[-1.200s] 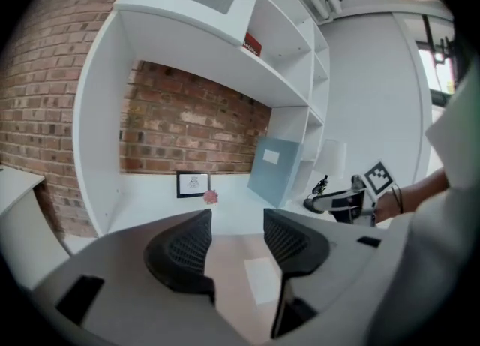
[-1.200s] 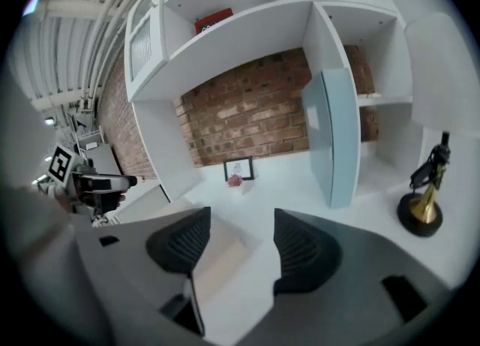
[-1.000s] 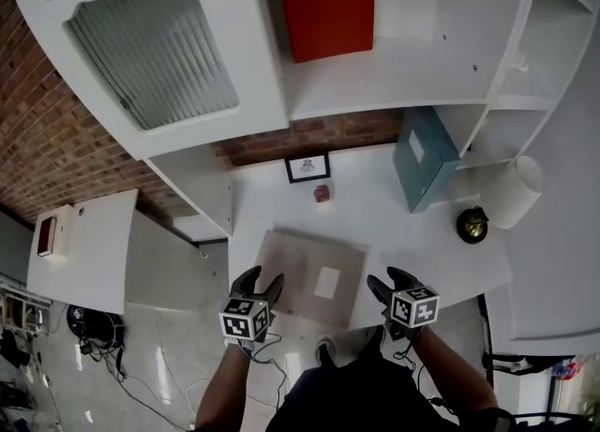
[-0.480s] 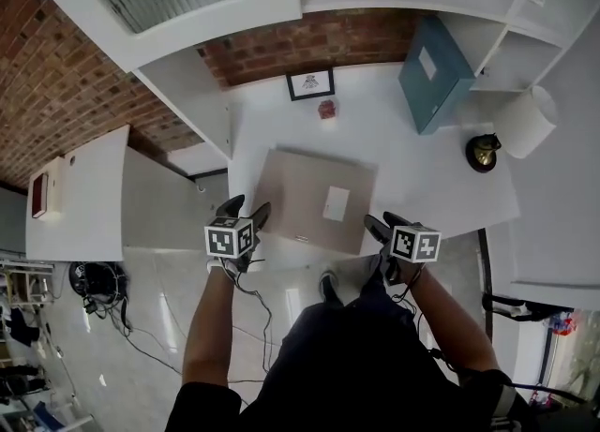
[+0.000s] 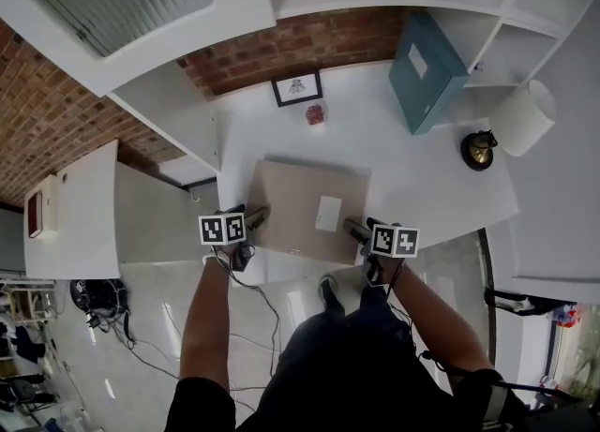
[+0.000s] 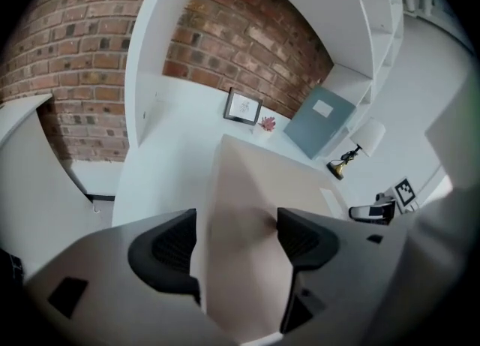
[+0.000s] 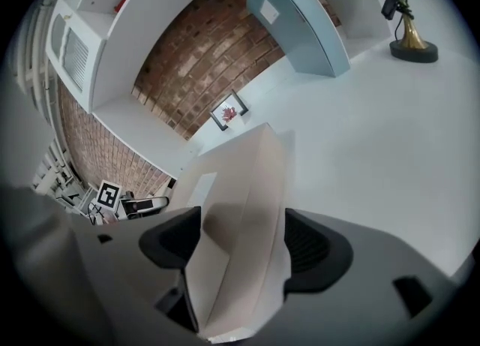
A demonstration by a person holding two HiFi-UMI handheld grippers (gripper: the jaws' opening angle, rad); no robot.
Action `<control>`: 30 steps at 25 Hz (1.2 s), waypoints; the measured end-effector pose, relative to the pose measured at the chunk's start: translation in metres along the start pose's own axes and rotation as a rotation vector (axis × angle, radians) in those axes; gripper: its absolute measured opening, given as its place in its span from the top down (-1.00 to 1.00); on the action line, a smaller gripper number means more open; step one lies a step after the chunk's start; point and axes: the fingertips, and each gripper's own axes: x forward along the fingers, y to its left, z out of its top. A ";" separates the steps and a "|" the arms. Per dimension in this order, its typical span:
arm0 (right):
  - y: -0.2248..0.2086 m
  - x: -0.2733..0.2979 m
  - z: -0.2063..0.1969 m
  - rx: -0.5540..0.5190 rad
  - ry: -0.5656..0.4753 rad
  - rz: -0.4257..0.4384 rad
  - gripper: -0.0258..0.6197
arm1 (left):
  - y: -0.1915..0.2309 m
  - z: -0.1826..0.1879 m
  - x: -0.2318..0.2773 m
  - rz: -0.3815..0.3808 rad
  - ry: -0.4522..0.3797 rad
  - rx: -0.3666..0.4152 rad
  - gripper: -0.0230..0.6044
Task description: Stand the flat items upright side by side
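Note:
A flat beige box (image 5: 300, 205) with a white label (image 5: 328, 214) lies on the white table (image 5: 412, 177). My left gripper (image 5: 246, 219) is at its near left corner and my right gripper (image 5: 361, 233) at its near right corner. In the left gripper view the box (image 6: 262, 179) runs between the wide jaws of the left gripper (image 6: 236, 243). In the right gripper view the box (image 7: 240, 187) sits between the jaws of the right gripper (image 7: 241, 251). Both pairs of jaws have just been opening and neither clamps the box. A flat teal box (image 5: 427, 69) stands tilted against the shelf unit at the back right.
A small framed picture (image 5: 295, 88) and a little red object (image 5: 315, 113) stand at the back by the brick wall. A brass lamp (image 5: 480, 149) with a white shade (image 5: 522, 116) is at the right. White shelves rise behind and at both sides. The table's near edge runs just under the grippers.
Both grippers have come down and forward onto the beige box's near corners, and their jaws stand wider. The box has stayed flat on the table.

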 end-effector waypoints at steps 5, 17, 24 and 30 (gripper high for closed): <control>0.001 0.015 -0.002 0.051 0.044 0.046 -0.13 | -0.002 -0.005 0.005 -0.027 -0.005 -0.065 -0.06; -0.008 -0.043 0.048 -0.193 0.121 -0.017 -0.04 | -0.064 -0.024 0.001 -0.076 -0.068 -0.138 0.00; 0.005 -0.101 0.121 -0.453 0.159 -0.114 -0.04 | -0.124 -0.022 0.014 -0.167 -0.168 -0.329 0.00; 0.018 -0.128 0.167 -0.615 0.271 -0.186 -0.05 | -0.166 -0.029 0.035 -0.255 -0.214 -0.508 0.00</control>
